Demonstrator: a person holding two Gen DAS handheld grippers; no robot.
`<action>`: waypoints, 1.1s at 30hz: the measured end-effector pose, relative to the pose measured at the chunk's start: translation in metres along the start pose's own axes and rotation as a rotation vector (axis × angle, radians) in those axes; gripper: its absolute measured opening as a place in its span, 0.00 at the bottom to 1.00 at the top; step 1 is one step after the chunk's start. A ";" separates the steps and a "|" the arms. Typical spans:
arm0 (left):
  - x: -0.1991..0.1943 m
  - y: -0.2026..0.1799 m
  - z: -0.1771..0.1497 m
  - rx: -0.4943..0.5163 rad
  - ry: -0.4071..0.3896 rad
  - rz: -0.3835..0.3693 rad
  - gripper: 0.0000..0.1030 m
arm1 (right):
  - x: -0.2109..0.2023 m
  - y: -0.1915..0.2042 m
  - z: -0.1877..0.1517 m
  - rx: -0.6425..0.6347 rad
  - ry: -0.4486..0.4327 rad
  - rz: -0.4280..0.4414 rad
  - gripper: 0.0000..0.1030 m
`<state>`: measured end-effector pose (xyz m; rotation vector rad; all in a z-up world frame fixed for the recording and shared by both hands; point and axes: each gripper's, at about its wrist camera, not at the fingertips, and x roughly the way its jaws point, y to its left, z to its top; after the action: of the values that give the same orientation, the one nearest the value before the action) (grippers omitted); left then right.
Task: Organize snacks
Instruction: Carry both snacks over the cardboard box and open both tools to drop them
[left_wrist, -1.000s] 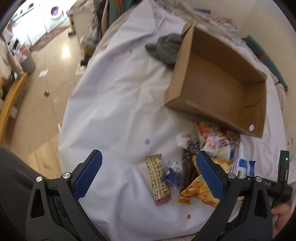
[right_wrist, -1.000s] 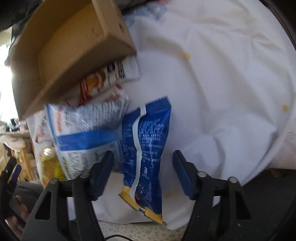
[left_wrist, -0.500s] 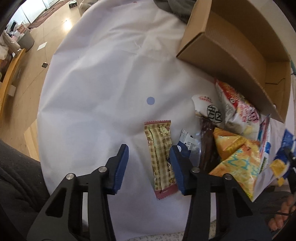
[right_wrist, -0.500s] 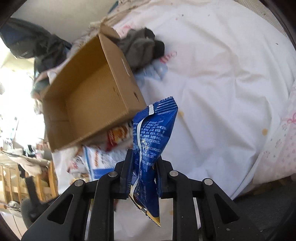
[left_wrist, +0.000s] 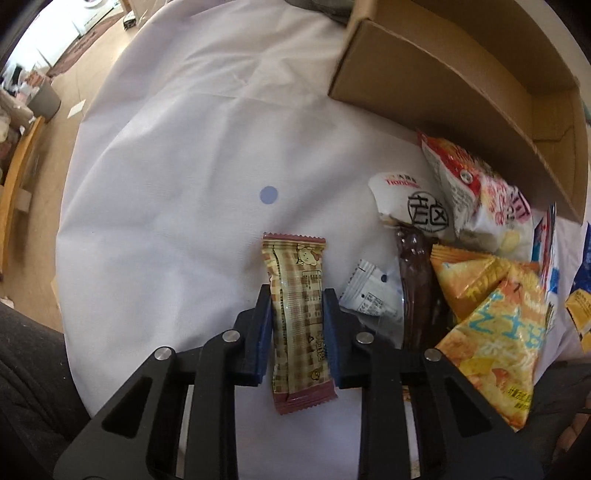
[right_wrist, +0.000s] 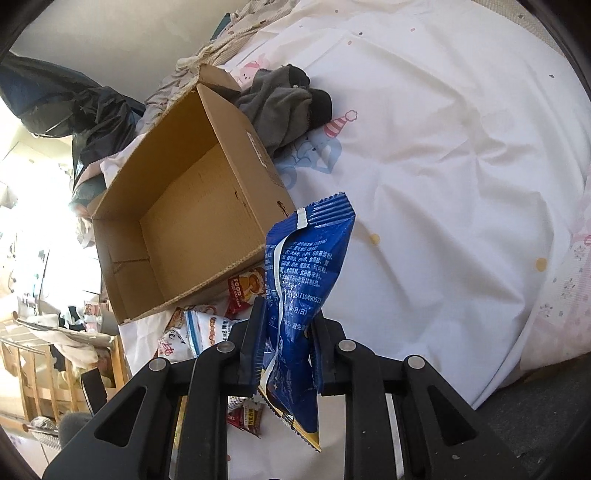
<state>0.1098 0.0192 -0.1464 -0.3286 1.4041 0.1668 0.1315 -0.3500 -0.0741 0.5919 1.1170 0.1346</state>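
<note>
Your left gripper (left_wrist: 297, 314) had its jaws pressed against both long sides of the tan checked snack bar (left_wrist: 299, 317) — bar lay flat on the white sheet (left_wrist: 184, 206), centre-bottom of the left wrist frame. Loose snacks sat piled to its right: a small white packet (left_wrist: 369, 295), a dark brown wrapper (left_wrist: 415, 280), orange chip bags (left_wrist: 495, 332), and a red-and-white bag (left_wrist: 469, 184) against the cardboard box (left_wrist: 443, 85) at upper right.

Your right gripper (right_wrist: 288, 325) was clamped on the blue snack bag (right_wrist: 303, 280) — bag held upright above the sheet, centre of the right wrist frame. The open box (right_wrist: 184, 221) sat left of it, nothing visible inside. Grey cloth (right_wrist: 284, 107) lay behind the box.
</note>
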 end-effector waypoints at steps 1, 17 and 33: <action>-0.004 0.004 0.004 -0.014 -0.008 -0.005 0.21 | -0.002 0.000 0.001 0.001 -0.009 -0.005 0.21; -0.141 -0.023 0.064 0.116 -0.457 -0.094 0.21 | -0.040 0.021 0.037 -0.043 -0.167 0.258 0.21; -0.135 -0.102 0.108 0.319 -0.552 -0.134 0.21 | 0.020 0.094 0.080 -0.325 -0.095 0.238 0.21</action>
<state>0.2202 -0.0316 0.0133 -0.0963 0.8404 -0.0754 0.2278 -0.2937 -0.0176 0.4321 0.9051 0.4802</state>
